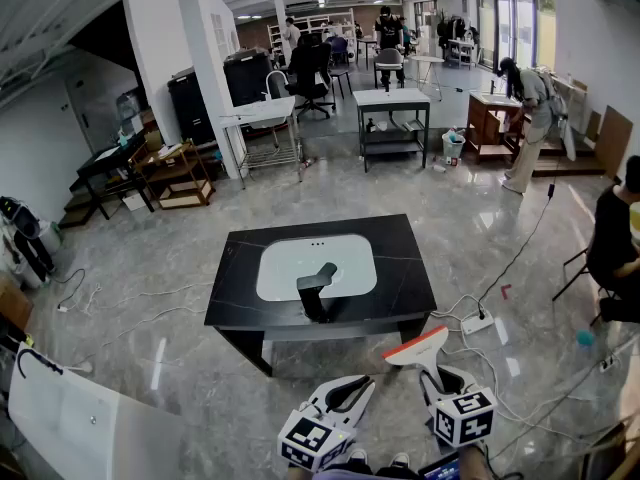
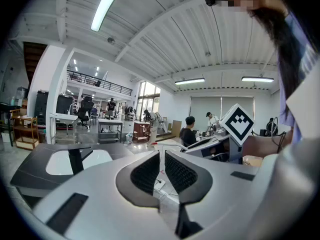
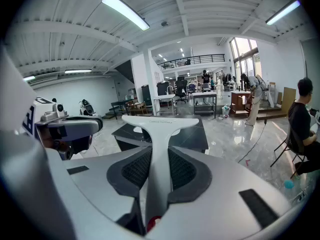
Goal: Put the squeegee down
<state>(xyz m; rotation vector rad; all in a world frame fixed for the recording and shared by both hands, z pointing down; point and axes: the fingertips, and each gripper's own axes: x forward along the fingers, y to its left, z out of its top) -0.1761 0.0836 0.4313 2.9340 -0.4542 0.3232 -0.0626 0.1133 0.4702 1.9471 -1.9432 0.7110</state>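
Observation:
My right gripper [image 1: 428,376] is shut on the handle of a white squeegee [image 1: 418,348] whose blade has an orange edge. In the right gripper view the squeegee [image 3: 159,134] runs up between the pads, blade head forward, with the right gripper [image 3: 160,151] clamped on the stem. It hangs in the air in front of a black table [image 1: 400,268] with a white sink [image 1: 290,263] and a black faucet [image 1: 315,290]. My left gripper [image 1: 345,396] is beside it on the left, and the left gripper [image 2: 161,156] is shut with nothing between its pads.
Cables and a power strip [image 1: 478,323] lie on the floor right of the table. A white tub-like object [image 1: 80,418] sits at the lower left. A person [image 1: 612,248] sits at the right. Desks, shelves and chairs stand at the back.

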